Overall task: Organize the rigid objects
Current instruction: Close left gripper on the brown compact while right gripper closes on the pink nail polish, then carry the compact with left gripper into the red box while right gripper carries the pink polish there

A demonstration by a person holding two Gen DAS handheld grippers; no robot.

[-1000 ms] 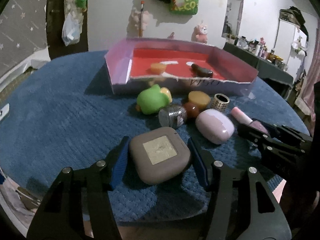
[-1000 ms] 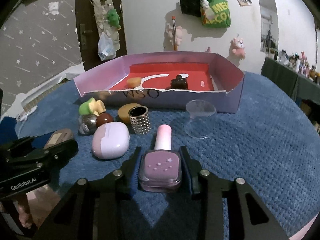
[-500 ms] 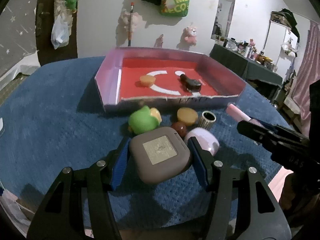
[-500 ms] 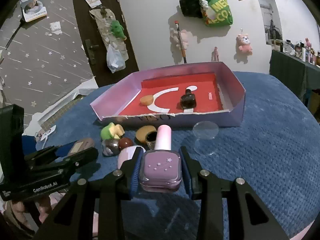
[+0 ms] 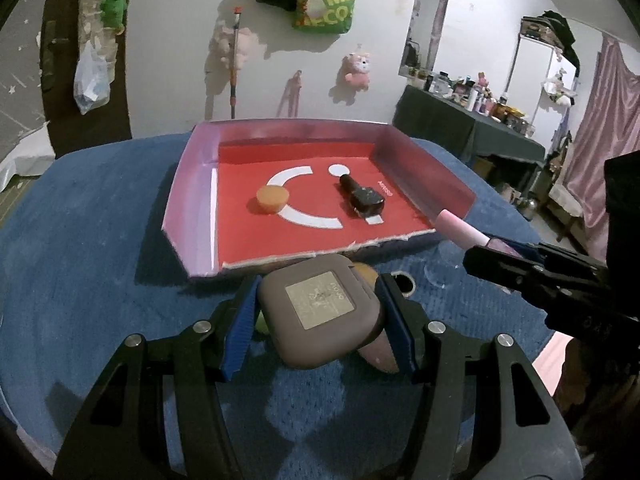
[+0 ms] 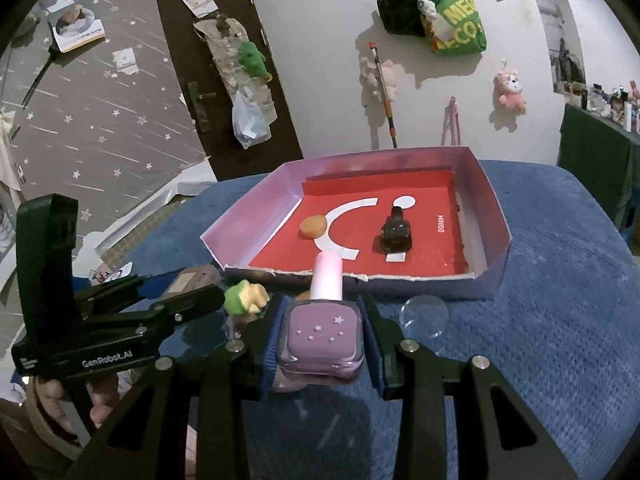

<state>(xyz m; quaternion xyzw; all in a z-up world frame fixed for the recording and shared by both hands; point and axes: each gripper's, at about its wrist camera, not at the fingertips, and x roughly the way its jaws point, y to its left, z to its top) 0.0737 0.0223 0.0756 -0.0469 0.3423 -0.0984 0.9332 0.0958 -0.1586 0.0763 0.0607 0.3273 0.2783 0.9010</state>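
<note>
Both grippers are clamped: the left gripper (image 5: 318,314) on a rounded grey-brown square case (image 5: 318,316), the right gripper (image 6: 322,338) on a lilac pink-capped nail-polish bottle (image 6: 323,330), both held above the blue cloth near the pink-walled, red-floored cardboard tray (image 6: 496,216).

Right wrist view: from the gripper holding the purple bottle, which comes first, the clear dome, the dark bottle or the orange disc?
1. Clear dome, on the blue cloth, just right of the right gripper.
2. Dark bottle, inside the tray, right of centre.
3. Orange disc, inside the tray, left; close to the dark bottle's distance.

home bedroom | plush toys (image 5: 357,71) on wall | cluttered dresser (image 5: 472,128)
</note>
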